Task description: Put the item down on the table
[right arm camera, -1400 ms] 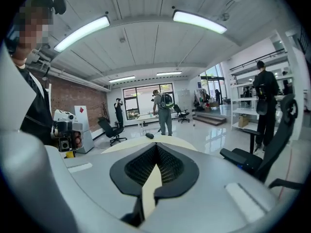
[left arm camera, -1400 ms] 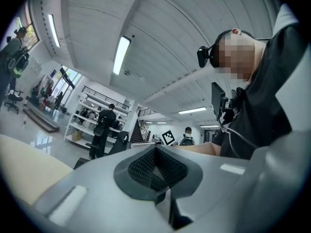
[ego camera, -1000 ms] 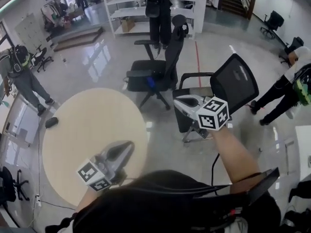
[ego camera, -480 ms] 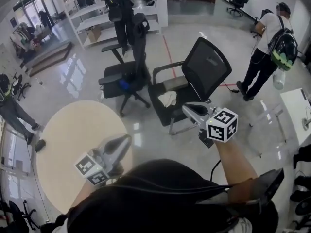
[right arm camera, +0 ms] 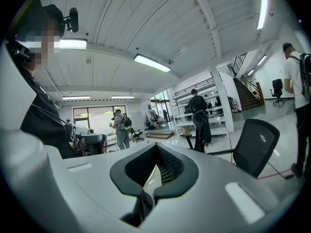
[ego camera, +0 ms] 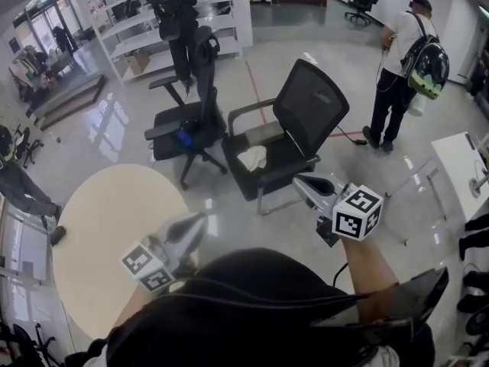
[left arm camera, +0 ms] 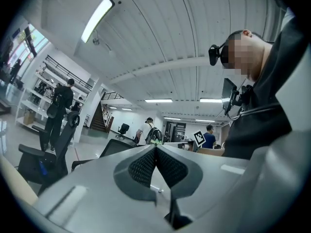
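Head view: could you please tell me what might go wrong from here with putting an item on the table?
1. The left claw and right claw are both shut on nothing, so there may be no item to set on the round table.
2. The right claw points toward the mesh chair; a careless swing might strike it.
3. A white cloth lies on that chair's seat; if it is the item, it is not yet picked up.

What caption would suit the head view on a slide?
Left gripper and right gripper, both shut and empty, beside a round table and a chair holding a white cloth.
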Available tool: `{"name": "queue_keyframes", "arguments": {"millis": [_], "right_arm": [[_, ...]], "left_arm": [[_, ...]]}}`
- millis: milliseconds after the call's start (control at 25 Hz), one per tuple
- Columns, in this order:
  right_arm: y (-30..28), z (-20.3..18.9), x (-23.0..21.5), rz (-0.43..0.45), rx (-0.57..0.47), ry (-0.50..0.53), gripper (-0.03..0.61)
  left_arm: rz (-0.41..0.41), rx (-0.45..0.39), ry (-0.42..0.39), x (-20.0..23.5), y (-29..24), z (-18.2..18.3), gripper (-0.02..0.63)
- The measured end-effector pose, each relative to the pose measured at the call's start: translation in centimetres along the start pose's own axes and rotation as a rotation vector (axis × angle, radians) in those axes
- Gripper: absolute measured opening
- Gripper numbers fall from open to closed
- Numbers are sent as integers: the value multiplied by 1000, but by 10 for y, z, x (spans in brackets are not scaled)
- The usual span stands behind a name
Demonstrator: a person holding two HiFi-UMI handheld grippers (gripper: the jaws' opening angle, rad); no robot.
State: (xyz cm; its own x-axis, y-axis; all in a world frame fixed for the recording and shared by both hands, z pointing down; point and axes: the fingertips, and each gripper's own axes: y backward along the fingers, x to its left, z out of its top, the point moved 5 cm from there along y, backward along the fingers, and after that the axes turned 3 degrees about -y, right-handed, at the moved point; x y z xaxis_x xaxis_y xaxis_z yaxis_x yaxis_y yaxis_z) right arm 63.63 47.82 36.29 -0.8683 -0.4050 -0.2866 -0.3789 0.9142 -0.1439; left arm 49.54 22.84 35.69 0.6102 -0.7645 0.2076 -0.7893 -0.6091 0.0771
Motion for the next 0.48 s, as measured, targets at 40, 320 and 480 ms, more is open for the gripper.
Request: {"name": "queue_keyframes", "arguments": {"millis": [40, 320, 480], "right_arm": [[2, 0, 1, 4, -4, 3, 12], [-1, 5, 11, 30, -5, 11, 12], [-3, 9, 30, 29, -5, 16, 12]], "left_arm": [[2, -2, 0, -1, 0, -1, -3], [-2, -2, 8, -7, 2, -4, -3], [-4, -1, 5, -8, 18, 0, -3]]}}
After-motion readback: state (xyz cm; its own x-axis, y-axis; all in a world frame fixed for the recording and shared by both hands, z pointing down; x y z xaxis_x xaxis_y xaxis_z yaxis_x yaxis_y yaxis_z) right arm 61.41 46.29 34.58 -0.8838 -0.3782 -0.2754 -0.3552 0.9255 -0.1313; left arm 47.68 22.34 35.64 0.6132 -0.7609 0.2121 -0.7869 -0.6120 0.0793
